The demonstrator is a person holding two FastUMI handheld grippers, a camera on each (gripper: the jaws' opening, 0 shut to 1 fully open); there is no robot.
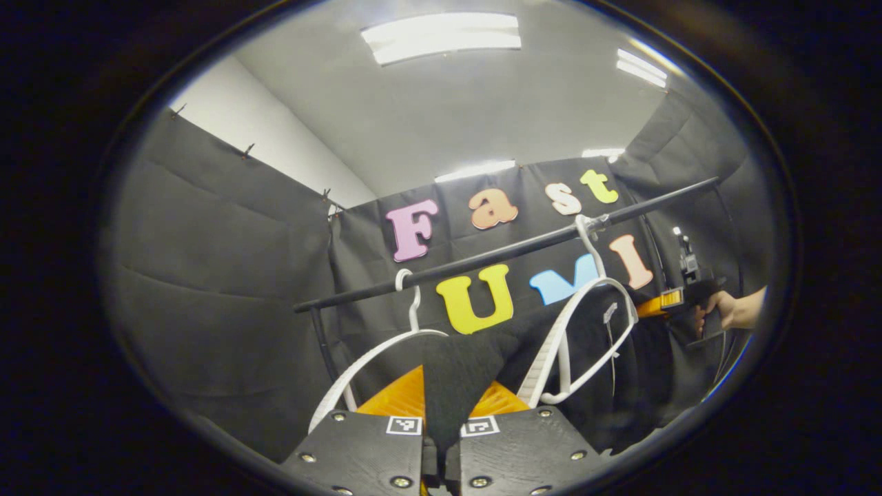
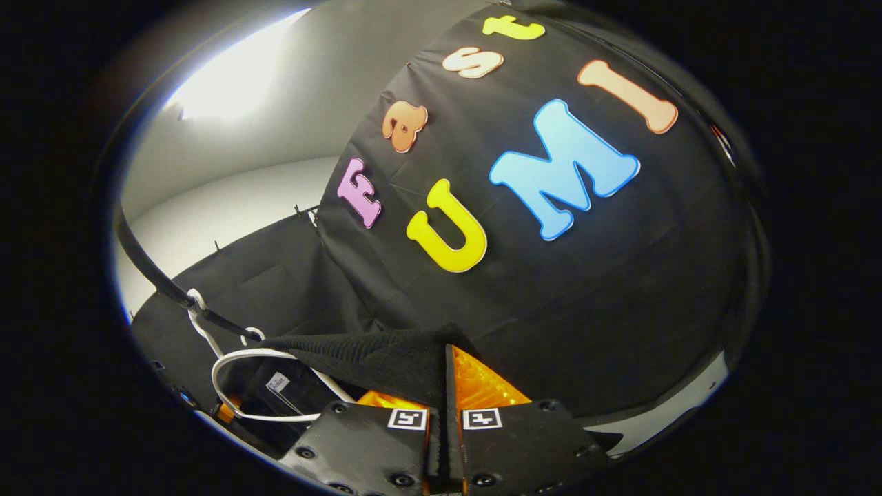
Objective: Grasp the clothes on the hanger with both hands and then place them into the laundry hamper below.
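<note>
The grasping step appears done. In the left gripper view, the left gripper (image 1: pixel 441 441) is clamped on a fold of the dark garment (image 1: pixel 462 365), which is draped over the white hanger (image 1: pixel 586 331) on the rail (image 1: pixel 496 258) at one o'clock. The right gripper (image 2: pixel 444 441) likewise pinches the cloth, apparently its edge. Next, the garment must be drawn off the hanger and lowered.
</note>
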